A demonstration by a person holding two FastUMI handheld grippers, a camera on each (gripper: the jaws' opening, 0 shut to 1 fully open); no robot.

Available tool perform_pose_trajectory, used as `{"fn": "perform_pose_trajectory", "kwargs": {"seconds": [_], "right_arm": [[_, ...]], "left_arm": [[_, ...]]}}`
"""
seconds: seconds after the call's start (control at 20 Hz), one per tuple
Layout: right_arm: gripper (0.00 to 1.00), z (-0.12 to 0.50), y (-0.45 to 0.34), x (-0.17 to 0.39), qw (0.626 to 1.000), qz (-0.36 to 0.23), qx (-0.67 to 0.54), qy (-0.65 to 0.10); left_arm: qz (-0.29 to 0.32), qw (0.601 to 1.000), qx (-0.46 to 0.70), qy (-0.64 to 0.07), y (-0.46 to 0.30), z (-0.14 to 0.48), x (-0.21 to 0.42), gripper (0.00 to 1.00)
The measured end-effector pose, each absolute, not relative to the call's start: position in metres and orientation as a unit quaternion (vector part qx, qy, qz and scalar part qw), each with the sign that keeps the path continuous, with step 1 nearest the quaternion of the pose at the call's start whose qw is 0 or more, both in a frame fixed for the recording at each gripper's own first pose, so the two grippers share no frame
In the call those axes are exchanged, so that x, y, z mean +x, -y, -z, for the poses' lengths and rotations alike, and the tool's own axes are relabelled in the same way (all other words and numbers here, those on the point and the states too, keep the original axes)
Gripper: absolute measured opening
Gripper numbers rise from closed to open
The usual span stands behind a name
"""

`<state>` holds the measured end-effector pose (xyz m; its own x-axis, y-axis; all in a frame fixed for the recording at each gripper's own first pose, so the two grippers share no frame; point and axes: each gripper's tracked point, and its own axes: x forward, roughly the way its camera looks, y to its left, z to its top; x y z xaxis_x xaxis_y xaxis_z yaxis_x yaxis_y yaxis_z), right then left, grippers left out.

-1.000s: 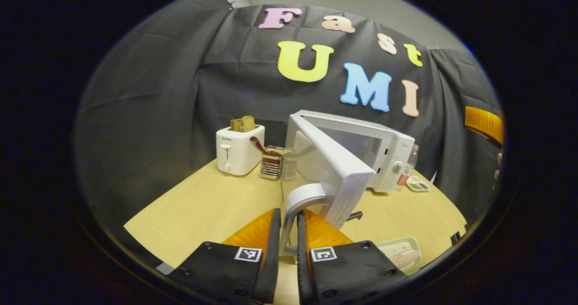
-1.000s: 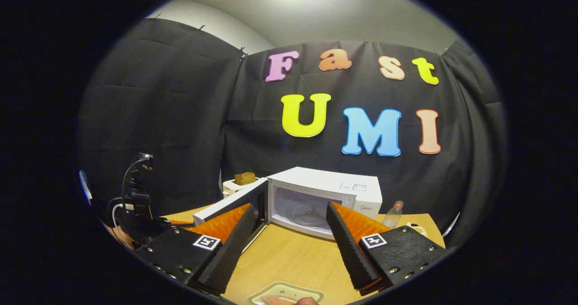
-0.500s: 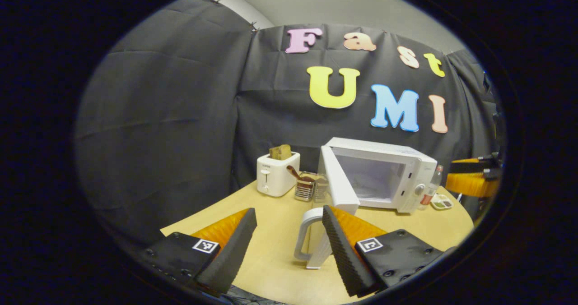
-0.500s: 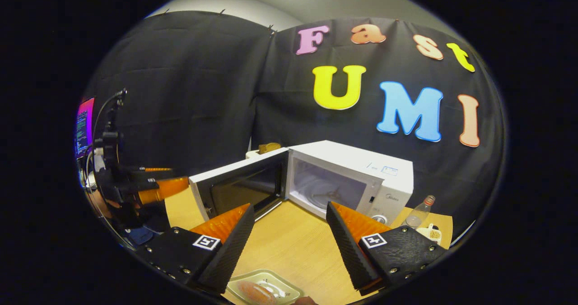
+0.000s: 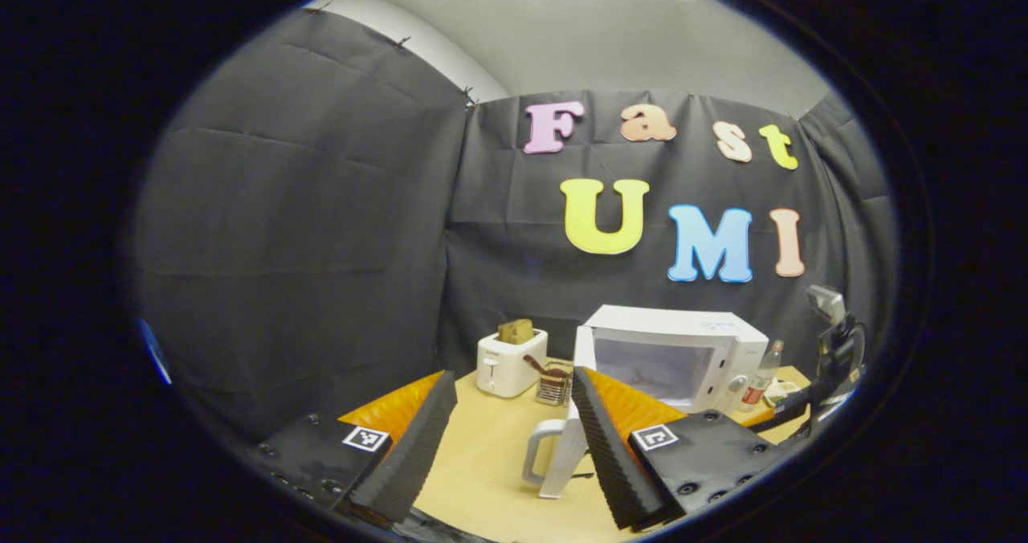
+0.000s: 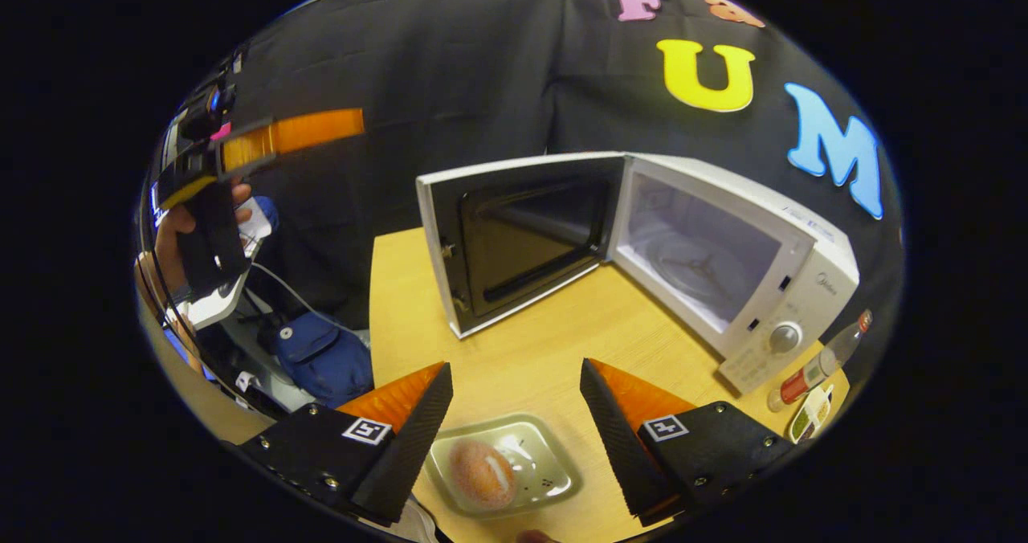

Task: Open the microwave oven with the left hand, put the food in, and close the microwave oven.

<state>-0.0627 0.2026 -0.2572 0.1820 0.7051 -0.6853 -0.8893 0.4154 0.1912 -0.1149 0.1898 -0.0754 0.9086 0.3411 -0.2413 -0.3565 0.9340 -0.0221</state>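
Observation:
The white microwave (image 6: 791,262) stands on the wooden table with its door (image 6: 522,234) swung wide open and its cavity bare. A small pale dish (image 6: 542,467) holding an orange-brown bun (image 6: 480,472) lies on the table just below and between the fingers of my right gripper (image 6: 516,374), which is open above it. My left gripper (image 5: 511,382) is open with nothing between its fingers, back from the door handle (image 5: 540,451). In the right gripper view a hand holds the left gripper (image 6: 321,128) high at the far left, well away from the door.
A white toaster (image 5: 510,358) with bread and a utensil holder (image 5: 552,384) stand left of the microwave (image 5: 675,350). A bottle (image 6: 811,362) and a small condiment dish (image 6: 807,422) sit by its right side. A blue bag (image 6: 321,358) lies beyond the table's left edge.
My left gripper let go of the door handle, opened and drew back and up. My right gripper tipped down over the dish, bringing it between the fingers.

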Motion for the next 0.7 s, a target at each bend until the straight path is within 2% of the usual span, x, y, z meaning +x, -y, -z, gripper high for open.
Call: {"fn": "perform_pose_trajectory", "kwargs": {"seconds": [0.25, 0.5, 0.55, 0.7], "right_arm": [[0.98, 0.302, -0.186, -0.102, 0.685, -0.556, -0.147, -0.448], [0.99, 0.339, -0.168, -0.119, 0.642, -0.556, -0.172, -0.499], [0.98, 0.342, -0.165, -0.119, 0.637, -0.556, -0.178, -0.504], [0.98, 0.352, -0.159, -0.125, 0.620, -0.553, -0.184, -0.525]], "left_arm": [[-0.201, 0.975, -0.023, -0.091, -0.189, 0.047, -0.131, 0.91], [-0.219, 0.971, -0.018, -0.093, -0.194, 0.045, -0.144, 0.98], [-0.222, 0.971, -0.017, -0.092, -0.194, 0.044, -0.144, 0.90], [-0.223, 0.970, -0.016, -0.092, -0.195, 0.045, -0.146, 0.91]]}}
